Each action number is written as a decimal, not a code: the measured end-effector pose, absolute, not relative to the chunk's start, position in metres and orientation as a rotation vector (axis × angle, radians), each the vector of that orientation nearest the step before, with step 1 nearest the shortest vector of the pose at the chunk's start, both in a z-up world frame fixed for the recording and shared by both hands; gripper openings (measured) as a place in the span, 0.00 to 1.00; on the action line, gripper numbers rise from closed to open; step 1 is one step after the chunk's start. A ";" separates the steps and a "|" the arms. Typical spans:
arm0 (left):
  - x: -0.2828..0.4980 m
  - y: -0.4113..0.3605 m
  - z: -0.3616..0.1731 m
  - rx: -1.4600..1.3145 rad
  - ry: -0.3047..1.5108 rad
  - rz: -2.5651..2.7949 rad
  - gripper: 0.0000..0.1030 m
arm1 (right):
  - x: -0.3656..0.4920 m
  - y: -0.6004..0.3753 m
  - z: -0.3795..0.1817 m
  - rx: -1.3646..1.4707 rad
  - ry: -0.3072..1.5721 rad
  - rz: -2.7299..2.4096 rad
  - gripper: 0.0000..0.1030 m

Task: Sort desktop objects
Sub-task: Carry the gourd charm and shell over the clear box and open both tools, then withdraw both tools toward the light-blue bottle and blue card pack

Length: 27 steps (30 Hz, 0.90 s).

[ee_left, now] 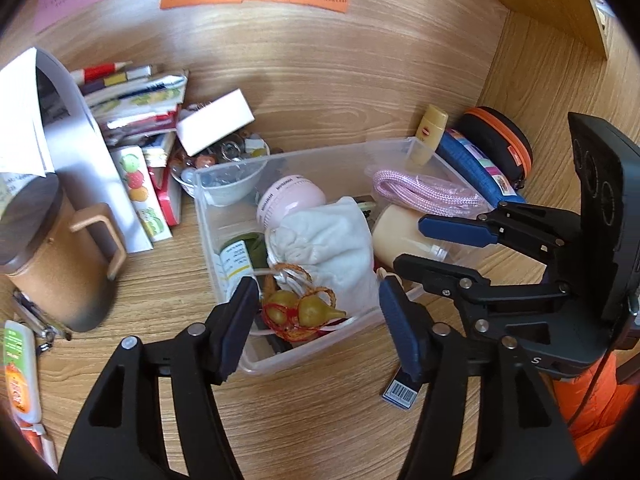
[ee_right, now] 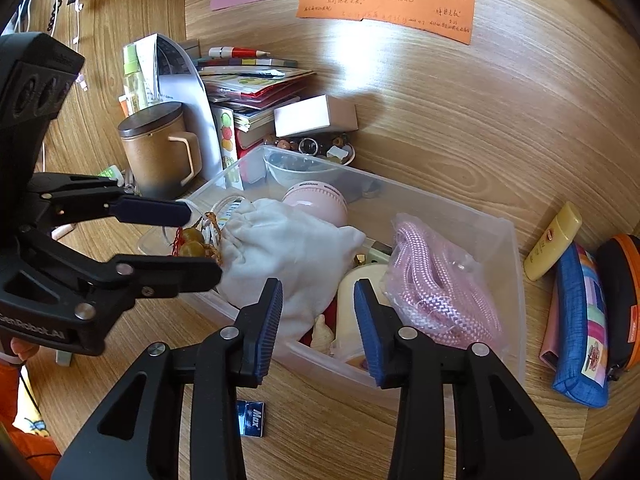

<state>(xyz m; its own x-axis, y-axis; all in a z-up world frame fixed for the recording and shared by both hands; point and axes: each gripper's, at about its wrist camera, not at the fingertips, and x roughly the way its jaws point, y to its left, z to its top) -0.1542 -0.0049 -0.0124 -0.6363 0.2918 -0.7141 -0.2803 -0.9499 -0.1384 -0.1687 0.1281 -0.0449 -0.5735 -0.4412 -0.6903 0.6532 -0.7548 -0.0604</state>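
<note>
both tools angled over bin

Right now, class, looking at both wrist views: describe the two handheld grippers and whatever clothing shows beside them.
Both the left gripper and right gripper are matte black plastic linkages with silver rivets and ridged dark blue finger pads. The left gripper's body bears white lettering. An orange sleeve with a thin dark cable across it shows beside the right gripper.
</note>
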 end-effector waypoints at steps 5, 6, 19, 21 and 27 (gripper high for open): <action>-0.147 -0.007 -0.005 -1.108 -0.004 2.620 0.67 | -0.164 0.128 -0.041 0.879 0.405 -2.296 0.46; -0.146 -0.007 -0.004 -1.104 0.004 2.628 0.68 | -0.162 0.128 -0.039 0.869 0.407 -2.297 0.47; -0.119 -0.015 0.009 -1.018 0.087 2.720 0.82 | -0.141 0.132 -0.017 0.773 0.453 -2.369 0.71; -0.114 -0.018 0.011 -1.004 0.093 2.735 0.85 | -0.138 0.133 -0.015 0.773 0.454 -2.380 0.72; -0.098 -0.026 0.013 -0.979 0.114 2.767 0.88 | -0.130 0.138 -0.010 0.788 0.440 -2.405 0.75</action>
